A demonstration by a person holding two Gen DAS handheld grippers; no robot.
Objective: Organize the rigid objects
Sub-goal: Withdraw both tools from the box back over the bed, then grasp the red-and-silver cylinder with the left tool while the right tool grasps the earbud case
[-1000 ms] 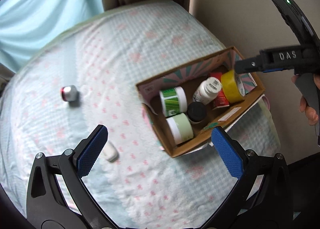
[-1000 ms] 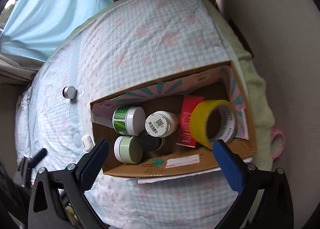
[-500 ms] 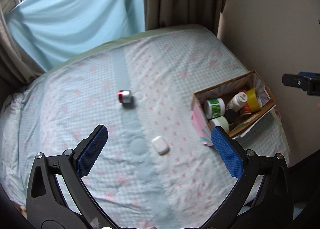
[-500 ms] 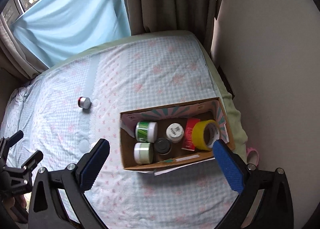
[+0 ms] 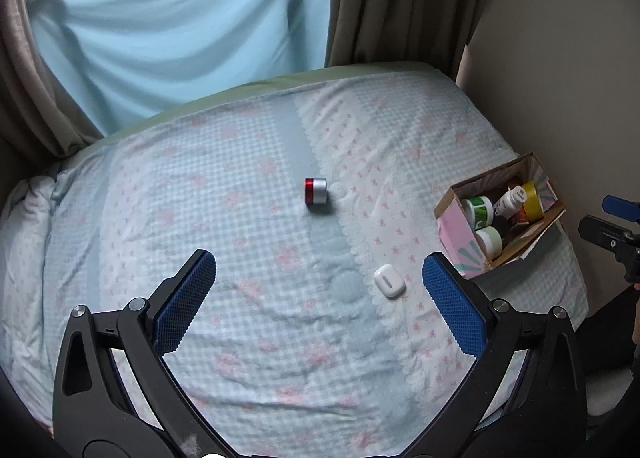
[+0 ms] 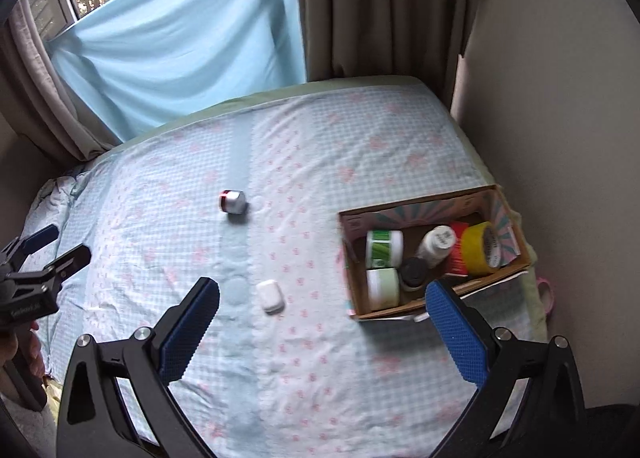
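A cardboard box [image 6: 516,267] lies near the bed's right edge, holding two green-and-white jars, a white bottle, a black-lidded jar, a red packet and a yellow tape roll [image 6: 482,248]. It also shows in the left wrist view [image 5: 450,214]. A silver and red cylinder [image 5: 315,191] [image 6: 232,201] lies mid-bed. A white earbud case [image 5: 389,281] [image 6: 270,295] lies nearer me. My left gripper [image 5: 319,300] is open and empty, high above the bed. My right gripper [image 6: 322,324] is open and empty, also high and back from the box.
The bed [image 5: 240,218] has a pale blue checked sheet with pink bows. A blue curtain [image 6: 180,54] and brown drapes [image 6: 376,6] hang behind it. A wall [image 6: 552,98] runs along the right side. A pink loop [image 6: 545,294] lies right of the box.
Both grippers have pulled up and back from the box, so the whole bed now shows. The box and its contents look smaller; the cylinder and earbud case have not moved.
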